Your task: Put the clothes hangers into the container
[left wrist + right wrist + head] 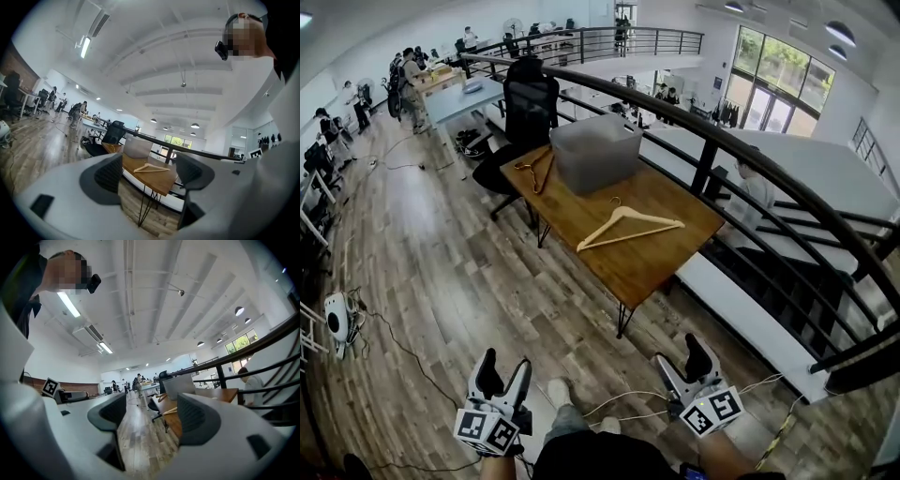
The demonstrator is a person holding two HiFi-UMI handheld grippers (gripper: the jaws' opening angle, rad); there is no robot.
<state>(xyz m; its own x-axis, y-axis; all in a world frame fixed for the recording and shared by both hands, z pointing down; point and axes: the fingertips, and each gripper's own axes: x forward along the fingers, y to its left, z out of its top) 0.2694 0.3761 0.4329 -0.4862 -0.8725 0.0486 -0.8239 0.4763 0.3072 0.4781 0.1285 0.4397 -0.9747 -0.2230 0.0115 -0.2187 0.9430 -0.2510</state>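
Starting on the left: the left gripper is held low and level with its fingers spread as wide as they go and nothing between them. That makes sense to me, since nothing's been picked up yet and the person is standing back from the table.

Well ahead of those fingers, on the far-left corner of the table, lies a dark hanger. It's thin and curvy; it might be dark wood or metal, or even two stacked, but it's too small to tell.

Just right of it is the container, a grey, frosted-looking plastic tub with rounded corners. It sits at the far end of the table with its open top up, so things can be dropped in from above.

Nearer the fingers, though well out of reach, is the pale hanger. It's smooth light wood in the classic triangle shape with a metal hook, lying flat on the brown wood-grain top with the hook toward the tub. Seen from the left gripper, it's framed right between the ribbed pads, far beyond them.

The right gripper is the same story: fingers fully apart, empty, pointing level at the table. Both hangers are outside the tub, so I'd say the job hasn't started.
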